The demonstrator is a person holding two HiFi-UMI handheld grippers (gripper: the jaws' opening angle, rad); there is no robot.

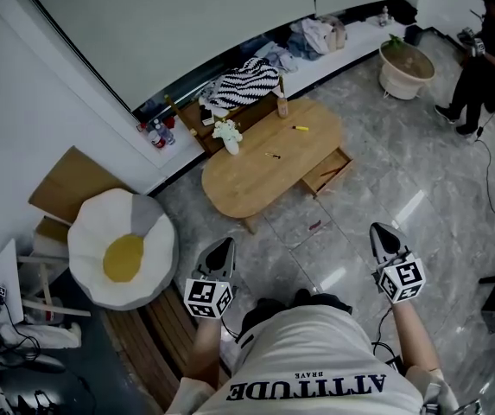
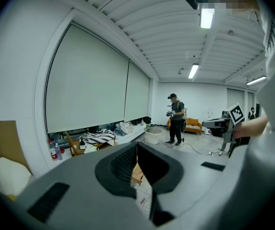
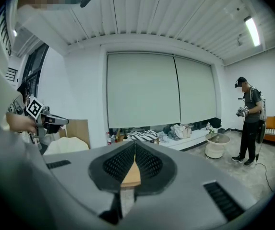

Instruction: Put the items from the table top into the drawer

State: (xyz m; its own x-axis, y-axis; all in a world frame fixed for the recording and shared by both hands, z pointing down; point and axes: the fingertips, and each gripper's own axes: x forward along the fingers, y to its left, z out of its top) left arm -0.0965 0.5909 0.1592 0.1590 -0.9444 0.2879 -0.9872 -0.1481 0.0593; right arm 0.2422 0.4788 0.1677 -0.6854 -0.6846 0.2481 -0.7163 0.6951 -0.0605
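An oval wooden table (image 1: 256, 175) stands ahead on the tiled floor, with its drawer (image 1: 327, 173) pulled open on the right side. A yellow item (image 1: 301, 128), a small dark stick (image 1: 272, 156), a white vase of flowers (image 1: 228, 136) and a brown bottle (image 1: 282, 106) are on the table top. My left gripper (image 1: 219, 253) and right gripper (image 1: 383, 234) hover well short of the table, both over the floor. The left gripper (image 2: 137, 143) has its tips together and nothing held. The right gripper (image 3: 135, 143) is likewise shut and empty, and the table's wood (image 3: 131, 175) shows behind its jaws.
A fried-egg cushion (image 1: 122, 249) lies at the left beside cardboard (image 1: 70, 184) and a slatted bench (image 1: 165, 327). A chair with striped cloth (image 1: 245, 80) stands behind the table. A round basket table (image 1: 406, 67) and a person (image 1: 485, 54) are far right. A small item (image 1: 315, 226) lies on the floor.
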